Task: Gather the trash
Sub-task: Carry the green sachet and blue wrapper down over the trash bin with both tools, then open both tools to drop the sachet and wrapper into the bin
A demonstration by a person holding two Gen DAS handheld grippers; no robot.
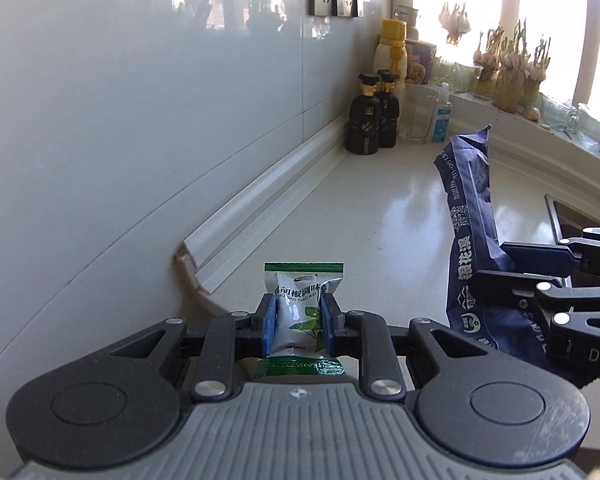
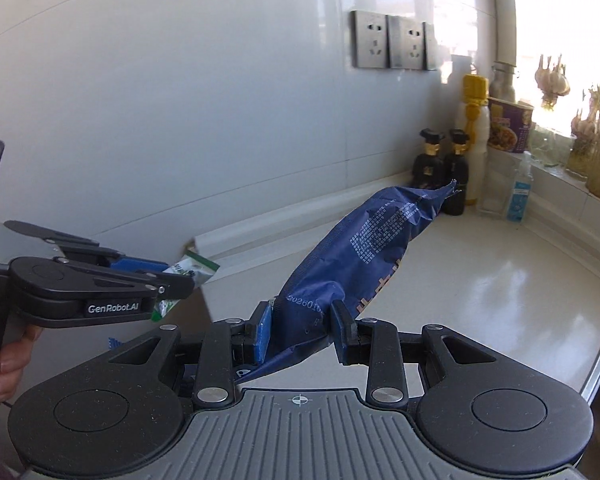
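My left gripper [image 1: 299, 320] is shut on a small white-and-green seasoning packet [image 1: 300, 312] and holds it above the white counter [image 1: 380, 208]. The packet also shows in the right wrist view [image 2: 190, 270], pinched in the left gripper [image 2: 176, 280] at the left. My right gripper [image 2: 302, 330] is shut on a long dark blue wrapper [image 2: 364, 248] that sticks up and away from the fingers. In the left wrist view the blue wrapper [image 1: 470, 216] stands at the right, held by the right gripper [image 1: 512, 264].
Two black bottles [image 1: 376, 120], a white bottle with a yellow cap [image 1: 392, 52], a clear sanitizer bottle [image 1: 442, 114] and a noodle cup [image 2: 508, 124] stand in the far corner. Garlic and jars line the windowsill [image 1: 512, 76]. A sink edge [image 1: 556, 216] lies at the right.
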